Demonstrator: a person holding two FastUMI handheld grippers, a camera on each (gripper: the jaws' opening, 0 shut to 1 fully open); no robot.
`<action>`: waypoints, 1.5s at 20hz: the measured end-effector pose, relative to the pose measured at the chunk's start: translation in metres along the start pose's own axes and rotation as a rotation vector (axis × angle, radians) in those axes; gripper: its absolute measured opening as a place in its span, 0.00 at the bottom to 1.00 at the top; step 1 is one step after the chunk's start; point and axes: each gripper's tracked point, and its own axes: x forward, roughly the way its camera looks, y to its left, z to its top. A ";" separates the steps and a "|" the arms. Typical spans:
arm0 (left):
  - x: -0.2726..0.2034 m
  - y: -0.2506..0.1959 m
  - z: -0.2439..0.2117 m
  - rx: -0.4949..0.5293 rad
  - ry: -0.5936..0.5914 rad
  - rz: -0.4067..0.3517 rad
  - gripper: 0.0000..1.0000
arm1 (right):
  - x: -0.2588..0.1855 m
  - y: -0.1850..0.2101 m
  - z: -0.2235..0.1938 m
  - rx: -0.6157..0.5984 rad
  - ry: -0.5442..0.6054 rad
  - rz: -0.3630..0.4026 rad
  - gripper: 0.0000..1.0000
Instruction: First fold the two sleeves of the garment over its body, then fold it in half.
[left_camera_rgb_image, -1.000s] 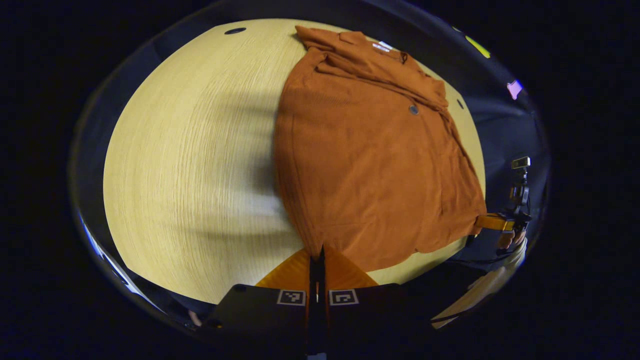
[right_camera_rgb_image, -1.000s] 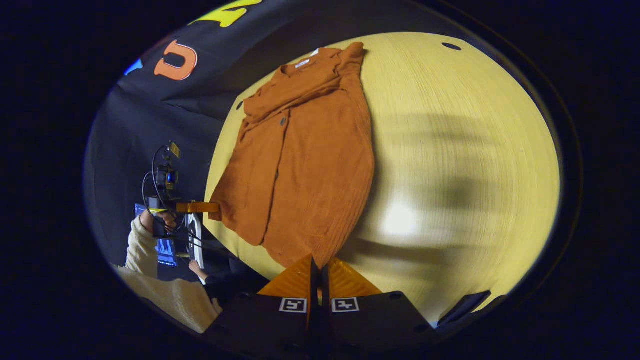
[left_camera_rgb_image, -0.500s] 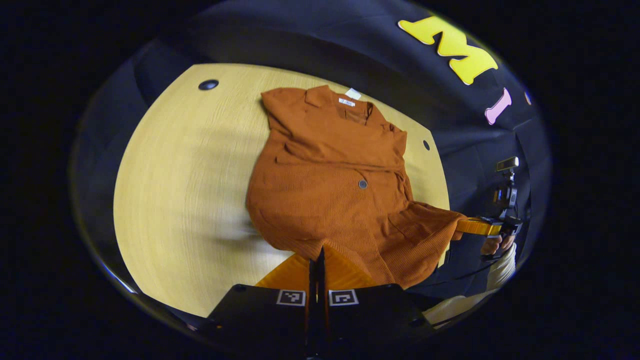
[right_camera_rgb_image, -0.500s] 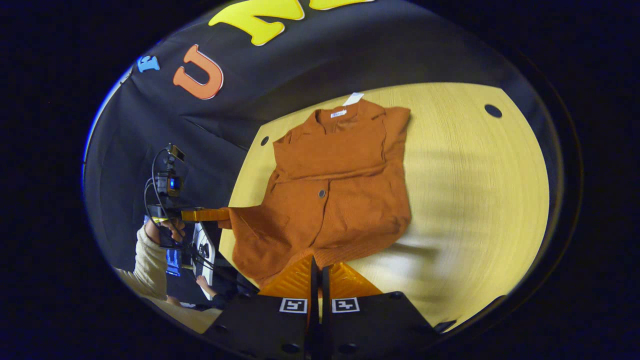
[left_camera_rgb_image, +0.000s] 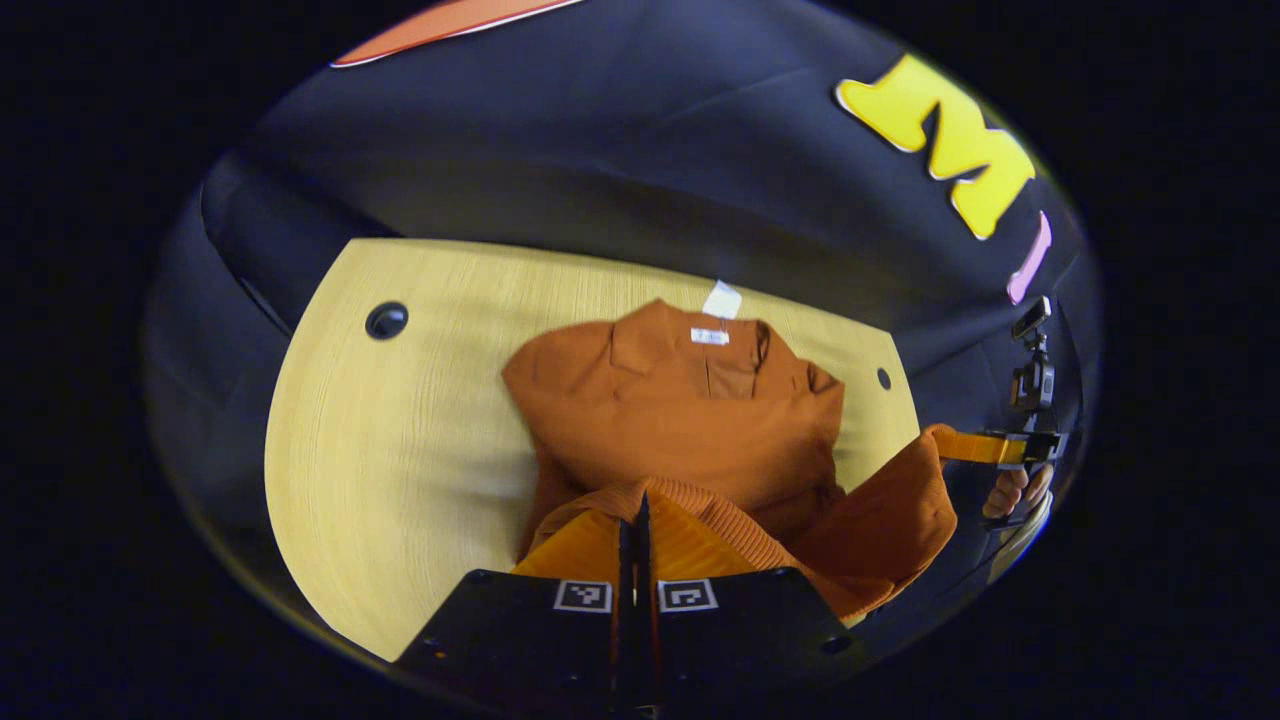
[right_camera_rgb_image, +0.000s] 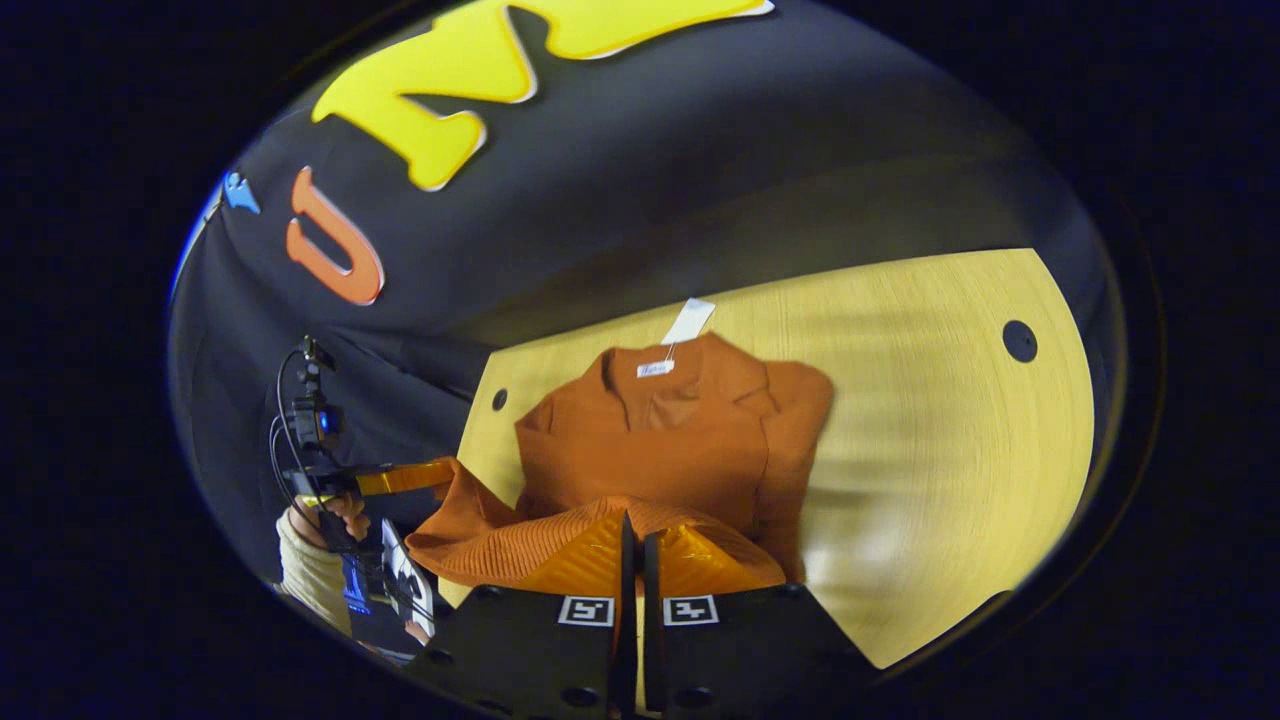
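Pinching the hem at both bottom corners, I have the left gripper (left_camera_rgb_image: 632, 520) and the right gripper (right_camera_rgb_image: 633, 535) each clamped on the garment (left_camera_rgb_image: 690, 420), jaws closed with ribbed cloth between them, so the lower half hangs raised between the two. I hold both corners level, I judge, so the hem travels flat toward the collar (right_camera_rgb_image: 655, 365). Farther off, the upper body with sleeves folded in lies on the wooden table (right_camera_rgb_image: 940, 420) by the booth wall
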 end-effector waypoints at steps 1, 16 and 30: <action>0.014 0.005 0.018 -0.030 -0.021 0.008 0.03 | 0.011 -0.007 0.018 0.050 -0.024 -0.003 0.03; 0.156 0.070 0.049 -0.200 -0.032 0.029 0.07 | 0.068 -0.159 0.062 0.473 -0.097 -0.115 0.08; 0.147 0.033 0.089 -0.454 -0.173 -0.236 0.24 | 0.061 -0.119 0.082 0.500 -0.192 -0.002 0.94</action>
